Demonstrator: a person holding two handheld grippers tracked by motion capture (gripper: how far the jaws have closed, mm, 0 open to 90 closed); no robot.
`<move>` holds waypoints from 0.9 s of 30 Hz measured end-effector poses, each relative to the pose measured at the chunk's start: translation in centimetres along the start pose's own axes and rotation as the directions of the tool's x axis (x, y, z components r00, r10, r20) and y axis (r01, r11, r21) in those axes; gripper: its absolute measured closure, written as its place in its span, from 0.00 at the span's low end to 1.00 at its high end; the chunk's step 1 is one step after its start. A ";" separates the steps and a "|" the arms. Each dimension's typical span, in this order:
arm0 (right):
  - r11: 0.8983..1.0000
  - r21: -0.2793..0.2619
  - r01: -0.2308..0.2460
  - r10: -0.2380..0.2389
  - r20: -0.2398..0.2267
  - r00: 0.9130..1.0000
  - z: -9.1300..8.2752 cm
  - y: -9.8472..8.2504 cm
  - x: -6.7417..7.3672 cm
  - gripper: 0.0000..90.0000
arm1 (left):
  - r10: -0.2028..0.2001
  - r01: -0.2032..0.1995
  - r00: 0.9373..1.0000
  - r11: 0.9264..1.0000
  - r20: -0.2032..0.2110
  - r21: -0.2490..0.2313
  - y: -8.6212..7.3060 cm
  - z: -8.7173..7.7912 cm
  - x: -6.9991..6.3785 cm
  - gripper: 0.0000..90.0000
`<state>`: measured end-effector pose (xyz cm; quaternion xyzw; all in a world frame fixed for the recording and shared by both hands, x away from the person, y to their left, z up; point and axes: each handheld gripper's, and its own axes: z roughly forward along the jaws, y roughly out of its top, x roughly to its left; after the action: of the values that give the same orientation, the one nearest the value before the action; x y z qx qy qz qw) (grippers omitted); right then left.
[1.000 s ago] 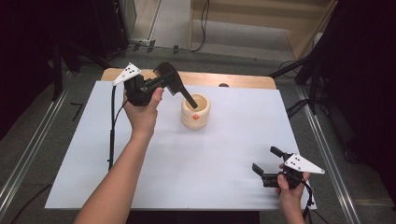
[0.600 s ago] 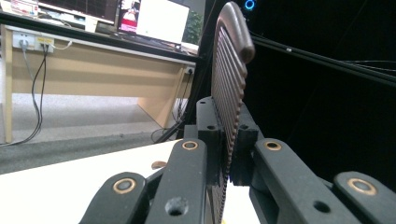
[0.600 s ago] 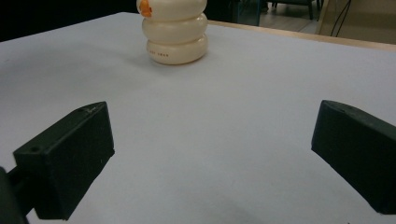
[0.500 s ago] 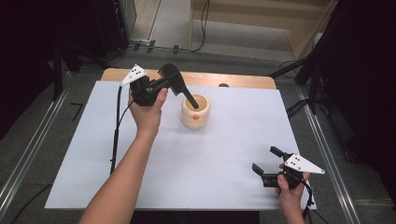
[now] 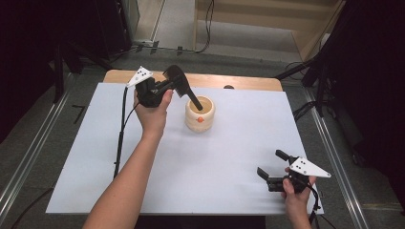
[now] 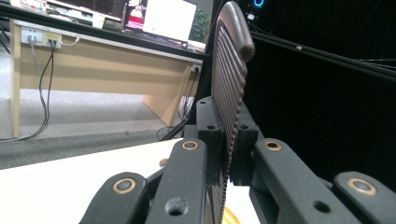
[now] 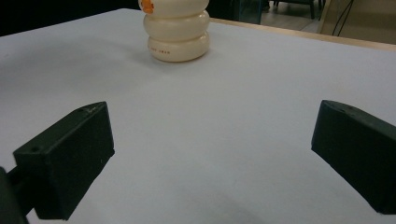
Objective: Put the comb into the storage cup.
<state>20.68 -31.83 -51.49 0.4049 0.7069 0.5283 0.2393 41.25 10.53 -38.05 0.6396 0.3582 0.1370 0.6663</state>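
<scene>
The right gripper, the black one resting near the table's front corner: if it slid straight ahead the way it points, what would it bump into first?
Likely the cream ribbed holder: past the right gripper lies bare white table, with the holder ahead, slightly left of centre, so it might just graze past.

Lighting: even overhead light on the white bench (image 5: 229, 157), bright and without glare; surroundings on both sides fall to near black. Shadows: soft and faint, a pale one beside the cream holder (image 7: 176, 32) in the right gripper view. Sharpness: high view mildly soft; both gripper views blur their near black jaws, the left one's background fairly clear.
</scene>
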 end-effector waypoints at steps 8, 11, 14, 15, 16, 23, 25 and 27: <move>1.000 0.001 -0.003 0.003 0.000 1.000 0.0 0.0 0.0 0.00 | -0.001 0.001 1.000 1.000 -0.001 0.009 -0.4 0.5 0.2 0.96; 1.000 0.002 0.000 0.000 -0.003 1.000 0.1 0.0 0.0 0.00 | 0.004 -0.003 1.000 1.000 -0.006 0.018 -0.6 0.7 0.4 0.96; 1.000 0.005 -0.002 0.002 -0.003 1.000 0.1 0.0 0.1 0.00 | 0.001 -0.001 1.000 1.000 -0.005 0.021 -0.8 0.9 0.5 0.96; 1.000 0.005 -0.001 0.001 -0.002 1.000 0.1 0.0 0.1 0.00 | 0.000 0.000 1.000 1.000 -0.007 0.023 -0.9 1.0 0.5 0.96; 1.000 0.004 -0.001 0.001 -0.002 1.000 0.1 0.0 0.1 0.00 | -0.002 0.002 1.000 1.000 -0.007 0.026 -1.1 1.1 0.5 0.96; 1.000 0.006 0.003 -0.003 0.000 1.000 0.1 0.0 0.1 0.00 | -0.006 0.007 1.000 0.999 -0.005 0.053 -2.1 1.9 0.4 0.96; 1.000 0.007 0.003 -0.003 -0.001 1.000 0.1 0.0 0.1 0.00 | -0.007 0.008 1.000 0.998 -0.004 0.058 -2.4 2.1 0.4 0.96; 1.000 0.008 0.006 -0.006 -0.001 1.000 0.1 0.0 0.1 0.00 | -0.019 0.019 1.000 0.998 -0.002 0.058 -2.6 2.2 0.5 0.96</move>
<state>20.73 -31.69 -51.53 0.4037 0.7104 0.5248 0.2387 42.32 8.75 -40.84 0.6551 0.3686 0.1205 0.6484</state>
